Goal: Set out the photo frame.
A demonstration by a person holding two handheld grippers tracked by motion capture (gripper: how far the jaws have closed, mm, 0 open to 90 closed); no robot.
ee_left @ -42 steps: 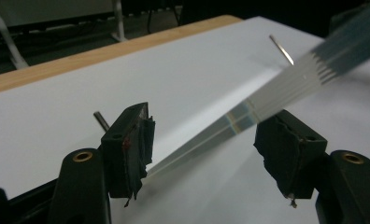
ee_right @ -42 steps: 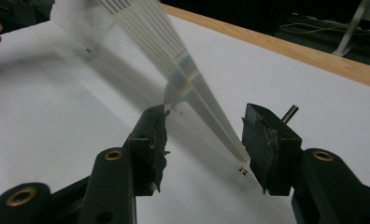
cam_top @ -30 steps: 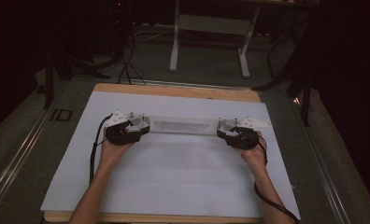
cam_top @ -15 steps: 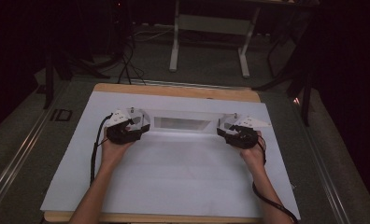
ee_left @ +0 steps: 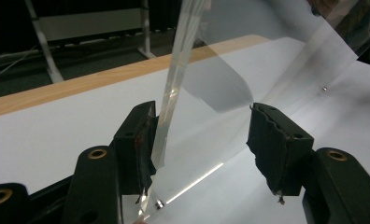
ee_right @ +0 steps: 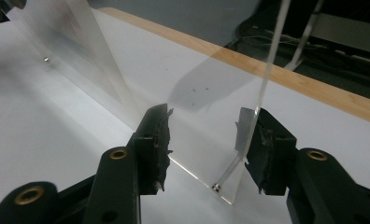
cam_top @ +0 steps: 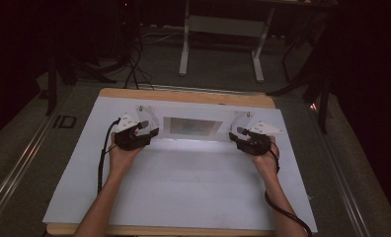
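Mid-frame on the white table (cam_top: 183, 197), the clear acrylic box (cam_top: 191, 127) is getting set up; left gripper (cam_top: 151, 132) and right gripper (cam_top: 234, 136) have just been closing but are staying spread around its end walls. Probably they'll need squeezing next.

A clear, glossy stand (cam_top: 191, 127), seemingly acrylic, sits on a matt white sheet (cam_top: 183, 187) over a wooden tabletop (cam_top: 183, 95).

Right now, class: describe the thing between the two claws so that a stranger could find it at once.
Start at the white sheet covering the wooden table. Toward its far edge, between the left claw and right claw, stands a clear plastic panel. It is see-through, with a dark rectangular centre.
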